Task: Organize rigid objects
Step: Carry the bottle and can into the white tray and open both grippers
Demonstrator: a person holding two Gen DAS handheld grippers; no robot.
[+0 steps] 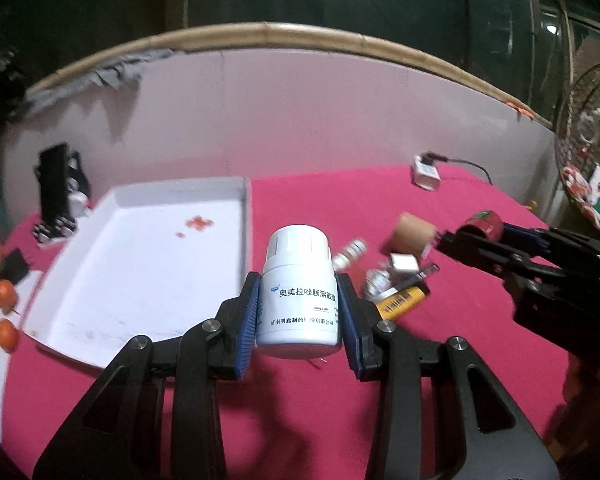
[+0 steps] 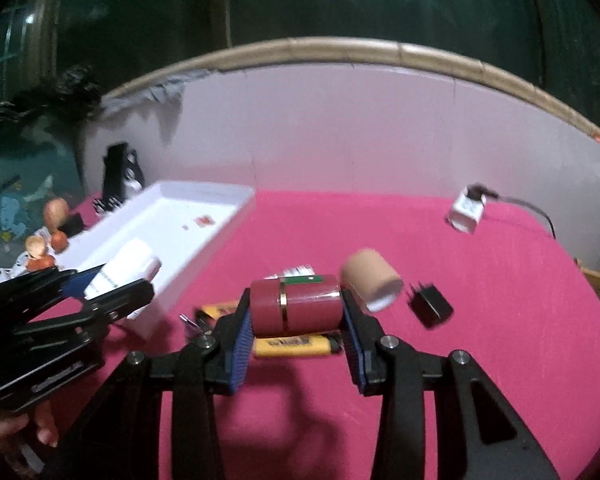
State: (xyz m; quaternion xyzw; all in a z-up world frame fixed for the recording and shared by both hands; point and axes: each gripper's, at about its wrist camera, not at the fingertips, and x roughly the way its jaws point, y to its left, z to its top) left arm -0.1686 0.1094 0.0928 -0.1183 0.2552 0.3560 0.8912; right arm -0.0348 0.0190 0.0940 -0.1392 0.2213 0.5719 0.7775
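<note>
White pill bottle (image 1: 298, 292) upright, clamped in left gripper (image 1: 299, 310) fingers, raised over red table (image 1: 380, 208); white tray (image 1: 140, 264) just left, nearer this hand. Right gripper (image 2: 296, 312) fingers clamped on red cylinder (image 2: 296, 306), long axis crosswise, tray well left

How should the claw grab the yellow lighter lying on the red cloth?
Grip the lighter across its narrow middle, coming from above. It lies flat on the cloth, so its long straight sides are free for the pads, though the right claw already holds a red cylinder.
</note>
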